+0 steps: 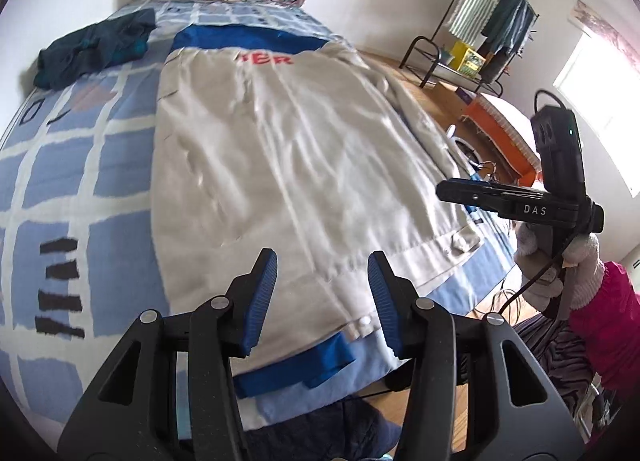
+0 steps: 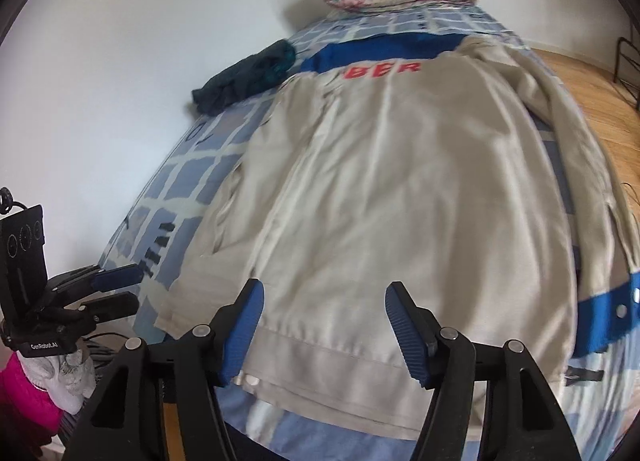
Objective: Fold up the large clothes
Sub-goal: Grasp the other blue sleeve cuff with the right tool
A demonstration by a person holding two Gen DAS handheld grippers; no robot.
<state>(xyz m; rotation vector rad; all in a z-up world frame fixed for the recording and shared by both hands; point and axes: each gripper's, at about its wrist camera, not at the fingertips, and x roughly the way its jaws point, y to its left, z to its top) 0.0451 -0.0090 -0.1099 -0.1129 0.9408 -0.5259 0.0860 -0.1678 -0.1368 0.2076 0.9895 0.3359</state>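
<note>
Spread flat along the checked blue bed (image 1: 80, 189) lies the large beige jacket (image 1: 280, 165), soft, light and floppy, likely to sag and slide when lifted. Both the left gripper (image 1: 322, 301) and right gripper (image 2: 324, 325) hover with jaws open and empty over its near hem (image 2: 320, 357), the best hold, one corner each.

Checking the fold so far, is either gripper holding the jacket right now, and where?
Neither. The left gripper and right gripper are open above the jacket's hem.

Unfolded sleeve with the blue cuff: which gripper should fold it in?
Right, probably. The sleeve and its blue cuff lie on the side of the jacket nearest the right gripper; the left gripper is at the opposite edge. Both are open and empty.
</note>
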